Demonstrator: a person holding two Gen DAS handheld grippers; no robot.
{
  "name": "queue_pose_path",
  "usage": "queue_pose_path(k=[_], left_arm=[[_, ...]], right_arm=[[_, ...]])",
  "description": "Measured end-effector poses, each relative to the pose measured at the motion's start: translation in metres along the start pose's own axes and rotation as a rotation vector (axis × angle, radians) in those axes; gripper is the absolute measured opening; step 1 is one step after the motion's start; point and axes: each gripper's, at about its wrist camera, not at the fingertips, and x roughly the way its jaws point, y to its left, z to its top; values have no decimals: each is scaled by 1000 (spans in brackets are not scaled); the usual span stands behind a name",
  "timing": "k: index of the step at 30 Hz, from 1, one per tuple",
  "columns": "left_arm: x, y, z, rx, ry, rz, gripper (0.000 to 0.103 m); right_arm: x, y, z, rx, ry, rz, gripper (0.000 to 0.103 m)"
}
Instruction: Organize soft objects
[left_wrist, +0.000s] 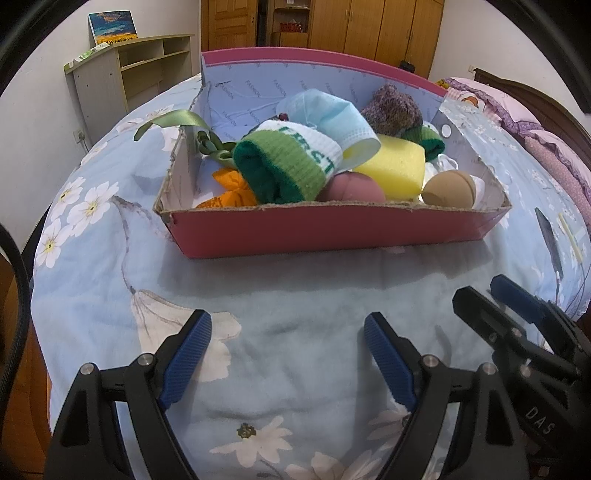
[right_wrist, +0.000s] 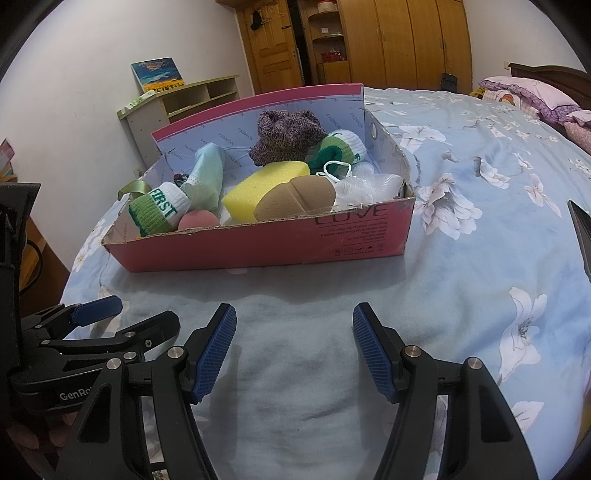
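Observation:
A pink cardboard box (left_wrist: 332, 232) (right_wrist: 258, 247) sits on the bed, full of soft things: a green and white sock (left_wrist: 291, 166) (right_wrist: 159, 212), a yellow sponge (left_wrist: 391, 166) (right_wrist: 266, 184), a blue face mask (left_wrist: 332, 114) (right_wrist: 207, 173), a purple knit piece (left_wrist: 391, 109) (right_wrist: 284, 136), a pink ball (left_wrist: 351, 188) (right_wrist: 197, 221), a brown sponge ball (left_wrist: 448, 188) (right_wrist: 295, 199), white mesh (right_wrist: 369, 184) and an orange cloth (left_wrist: 229, 188). My left gripper (left_wrist: 288, 354) is open and empty, short of the box. My right gripper (right_wrist: 293, 347) is open and empty beside it.
The bed has a light blue floral cover (left_wrist: 110, 258) (right_wrist: 498, 221). A dark phone (left_wrist: 548, 236) lies right of the box. Pillows (right_wrist: 535, 96) lie at the far right. A low shelf unit (left_wrist: 129, 74) stands against the wall beyond the bed's left edge.

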Motion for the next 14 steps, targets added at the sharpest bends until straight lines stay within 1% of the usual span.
queue_pose_path(k=[14], left_arm=[[-3, -2, -7, 0, 14, 9, 89]], right_arm=[[-1, 0, 0, 0, -3, -5, 67]])
